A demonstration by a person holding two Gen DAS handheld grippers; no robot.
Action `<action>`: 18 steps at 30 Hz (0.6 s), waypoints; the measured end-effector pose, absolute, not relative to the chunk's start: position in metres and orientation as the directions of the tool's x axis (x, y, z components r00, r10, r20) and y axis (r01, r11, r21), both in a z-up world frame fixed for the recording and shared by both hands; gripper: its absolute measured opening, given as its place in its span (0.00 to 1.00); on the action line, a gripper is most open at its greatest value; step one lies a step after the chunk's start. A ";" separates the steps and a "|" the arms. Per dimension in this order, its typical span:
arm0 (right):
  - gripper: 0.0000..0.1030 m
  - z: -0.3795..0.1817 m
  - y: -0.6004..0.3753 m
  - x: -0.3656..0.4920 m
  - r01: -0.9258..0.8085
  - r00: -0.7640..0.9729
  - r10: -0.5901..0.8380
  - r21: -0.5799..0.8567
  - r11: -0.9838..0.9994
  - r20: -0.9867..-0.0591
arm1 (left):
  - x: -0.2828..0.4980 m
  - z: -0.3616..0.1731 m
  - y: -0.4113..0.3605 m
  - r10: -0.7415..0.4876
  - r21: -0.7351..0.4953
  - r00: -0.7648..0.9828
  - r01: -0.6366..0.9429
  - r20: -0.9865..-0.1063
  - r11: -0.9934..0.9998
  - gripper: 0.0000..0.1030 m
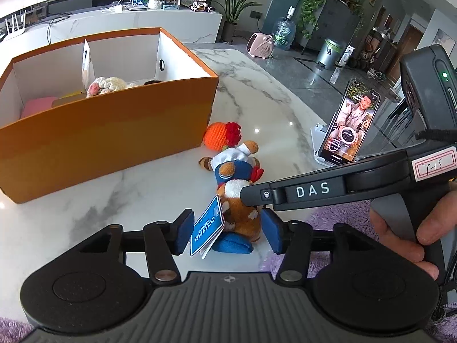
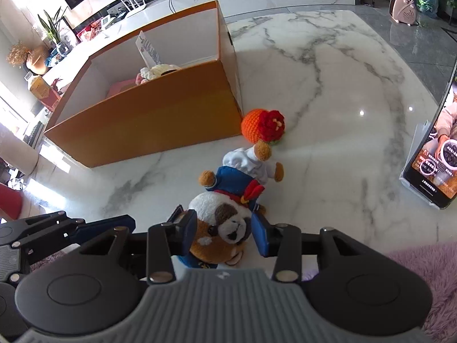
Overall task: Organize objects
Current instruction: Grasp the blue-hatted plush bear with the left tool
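Straddling: plush toy point(image 2: 225, 223), both tongs
left tongs point(image 1: 225, 233): apart, pads off toy
right tongs point(image 2: 224, 235): apart, around toy's head
box point(image 1: 100, 131): beyond, left

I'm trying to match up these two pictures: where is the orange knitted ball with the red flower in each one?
Left wrist view: the orange knitted ball lies at centre, on the marble table at the near right corner of the orange box.
Right wrist view: the ball lies just right of centre, by the same box corner.
Shared landmark: the plush toy in its blue sailor outfit lies just below the ball in both views.
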State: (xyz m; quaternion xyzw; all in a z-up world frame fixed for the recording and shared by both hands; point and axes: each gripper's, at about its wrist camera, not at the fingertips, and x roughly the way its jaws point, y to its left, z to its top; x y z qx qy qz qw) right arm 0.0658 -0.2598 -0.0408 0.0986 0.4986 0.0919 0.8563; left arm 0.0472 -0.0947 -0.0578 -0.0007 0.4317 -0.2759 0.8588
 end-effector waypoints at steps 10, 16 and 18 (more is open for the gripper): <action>0.33 -0.042 -0.266 0.075 -0.054 0.492 0.263 0.273 0.961 -0.830 | 0.074 -0.073 -0.128 -0.481 -0.204 0.412 0.556 -0.774 0.806 0.64; 0.30 -0.045 -0.262 0.082 -0.070 0.480 0.289 0.293 0.954 -0.828 | 0.085 -0.086 -0.132 -0.452 -0.209 0.376 0.535 -0.809 0.819 0.62; 0.30 -0.046 -0.260 0.085 -0.075 0.476 0.296 0.297 0.952 -0.828 | 0.089 -0.089 -0.132 -0.442 -0.211 0.365 0.525 -0.820 0.825 0.61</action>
